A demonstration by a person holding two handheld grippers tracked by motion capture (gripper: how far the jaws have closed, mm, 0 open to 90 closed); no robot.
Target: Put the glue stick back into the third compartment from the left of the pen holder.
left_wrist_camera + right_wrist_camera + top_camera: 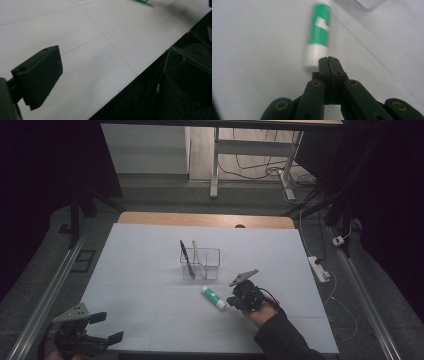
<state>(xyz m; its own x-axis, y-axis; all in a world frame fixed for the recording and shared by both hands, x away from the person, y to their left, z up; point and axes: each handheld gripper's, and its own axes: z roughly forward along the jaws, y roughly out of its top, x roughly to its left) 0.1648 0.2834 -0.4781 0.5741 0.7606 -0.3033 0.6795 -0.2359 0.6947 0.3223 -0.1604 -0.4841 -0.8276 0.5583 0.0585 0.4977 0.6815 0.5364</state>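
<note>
The right gripper (pixel 234 301) sits low over the white table sheet (pixel 150 270) with its two black jaws pressed flat together, holding nothing. Just beyond their tips lies the green-and-white glue stick (pixel 318 35), flat on the sheet and apart from the clear plastic pen holder (pixel 200 263), which stands upright farther back with a black pen (pixel 186 259) and a white pen (pixel 198 258) leaning in it. The left gripper (pixel 106 327) waits with its jaws spread wide at the near left corner, well away. The risk, judged from here, is that clenched jaws meeting the round stick would nudge it into a roll, possibly toward the light holder; they must spread before closing in.
</note>
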